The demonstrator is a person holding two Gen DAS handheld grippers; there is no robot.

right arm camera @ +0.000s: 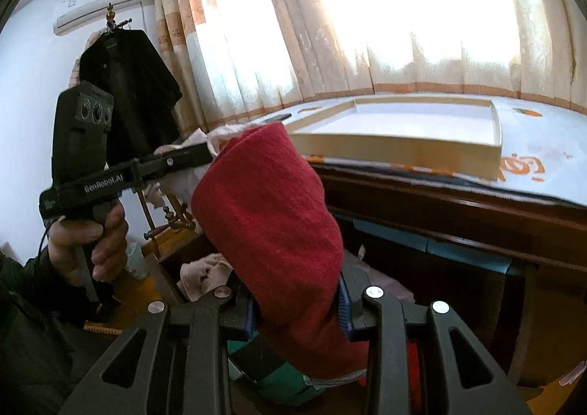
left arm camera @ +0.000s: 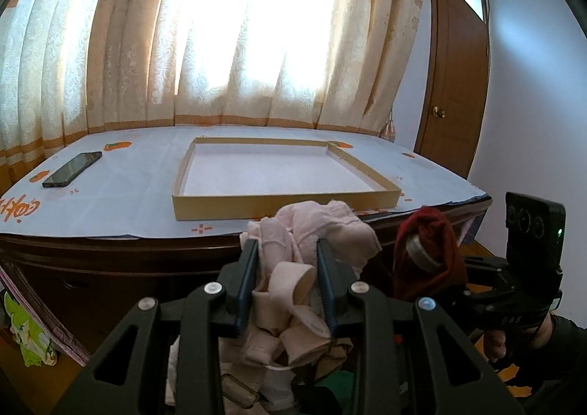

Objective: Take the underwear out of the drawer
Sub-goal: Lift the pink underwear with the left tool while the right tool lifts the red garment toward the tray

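My left gripper (left arm camera: 286, 250) is shut on a bundle of pale pink underwear (left arm camera: 312, 228), held up in front of the table edge; it also shows in the right wrist view (right arm camera: 172, 158). My right gripper (right arm camera: 297, 301) is shut on a rolled dark red garment (right arm camera: 268, 217), which also shows at the right of the left wrist view (left arm camera: 427, 250). More clothes lie in the open drawer below: pink pieces (right arm camera: 203, 272) and a green item (right arm camera: 271, 367).
A shallow cardboard tray (left arm camera: 286, 206) lies on the table with a white printed cloth (left arm camera: 121, 195). A black phone (left arm camera: 72, 168) lies at its left. Curtains hang behind. A wooden door (left arm camera: 455, 85) stands right. A black jacket (right arm camera: 135, 96) hangs on a rack.
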